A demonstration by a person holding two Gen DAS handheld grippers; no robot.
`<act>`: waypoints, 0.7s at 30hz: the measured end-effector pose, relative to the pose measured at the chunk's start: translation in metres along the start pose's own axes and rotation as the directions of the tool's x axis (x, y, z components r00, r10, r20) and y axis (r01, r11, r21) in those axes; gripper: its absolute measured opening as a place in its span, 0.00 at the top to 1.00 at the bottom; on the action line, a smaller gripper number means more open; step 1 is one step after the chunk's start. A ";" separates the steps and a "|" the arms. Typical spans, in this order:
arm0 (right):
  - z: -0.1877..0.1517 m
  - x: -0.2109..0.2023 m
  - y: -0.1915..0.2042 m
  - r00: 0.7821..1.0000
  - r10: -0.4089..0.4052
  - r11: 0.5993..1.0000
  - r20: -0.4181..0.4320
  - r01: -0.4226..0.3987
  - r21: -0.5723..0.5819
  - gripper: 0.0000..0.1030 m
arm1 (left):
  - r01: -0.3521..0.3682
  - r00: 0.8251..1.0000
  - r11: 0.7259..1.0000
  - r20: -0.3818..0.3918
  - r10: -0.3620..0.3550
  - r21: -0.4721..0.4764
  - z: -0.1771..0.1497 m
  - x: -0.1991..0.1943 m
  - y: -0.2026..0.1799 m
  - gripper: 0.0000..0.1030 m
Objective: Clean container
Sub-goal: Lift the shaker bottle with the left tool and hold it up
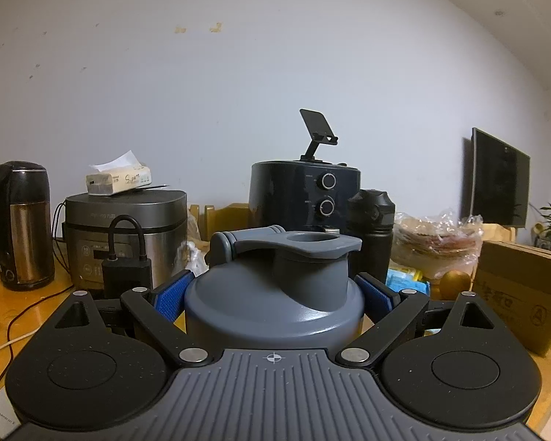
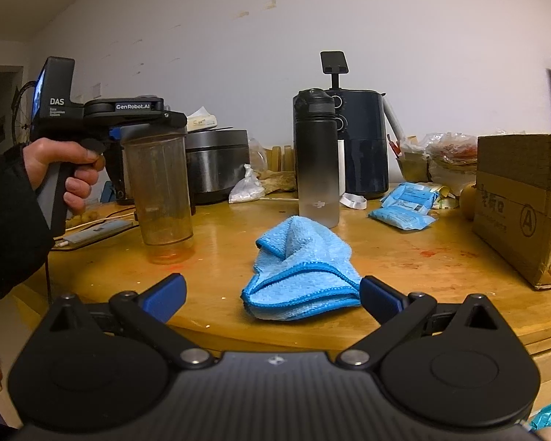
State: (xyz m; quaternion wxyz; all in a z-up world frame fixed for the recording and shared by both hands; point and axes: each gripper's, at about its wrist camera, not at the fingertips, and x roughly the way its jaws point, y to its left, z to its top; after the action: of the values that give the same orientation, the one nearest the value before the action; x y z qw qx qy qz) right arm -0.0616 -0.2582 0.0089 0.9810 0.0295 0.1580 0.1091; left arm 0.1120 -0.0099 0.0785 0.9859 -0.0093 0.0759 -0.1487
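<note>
A dirty clear shaker cup (image 2: 163, 191) with a grey flip lid (image 1: 294, 253) stands upright at the left of the wooden table (image 2: 422, 257). My left gripper (image 1: 275, 294) is shut on the lid from both sides; in the right wrist view the left gripper (image 2: 148, 128) sits at the cup's top, held by a person's hand (image 2: 66, 169). Whether the cup's base touches the table I cannot tell. A folded blue cloth (image 2: 301, 272) lies near the table's front edge. My right gripper (image 2: 273, 292) is open just before it, its right finger (image 2: 380, 296) beside the cloth's corner.
A black water bottle (image 2: 316, 154) stands behind the cloth, an air fryer (image 2: 363, 143) and a rice cooker (image 2: 216, 161) further back. A cardboard box (image 2: 525, 198) fills the right side, with blue packets (image 2: 404, 205) beside it. A kettle (image 1: 20, 224) and cables lie at the left.
</note>
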 end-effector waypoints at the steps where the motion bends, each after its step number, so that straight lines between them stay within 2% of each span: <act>1: 0.000 0.000 0.000 1.000 0.001 1.000 0.000 -0.001 -0.001 0.00 | 0.000 1.000 1.000 0.000 0.000 0.001 0.000 -0.001 0.000 0.08; 13: -0.001 0.001 0.000 1.000 0.000 1.000 -0.006 0.000 0.002 0.00 | -0.001 1.000 1.000 -0.028 0.001 0.018 -0.011 0.006 -0.004 0.08; 21: -0.001 0.002 -0.001 1.000 -0.002 1.000 -0.011 0.002 0.006 0.00 | 0.007 1.000 0.999 -0.010 -0.007 0.040 -0.015 0.004 -0.006 0.08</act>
State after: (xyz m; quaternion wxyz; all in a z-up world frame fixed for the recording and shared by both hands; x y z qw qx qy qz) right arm -0.0596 -0.2583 0.0067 0.9800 0.0318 0.1639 0.1079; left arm 0.1122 -0.0165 0.0627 0.9850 0.0107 0.0775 -0.1537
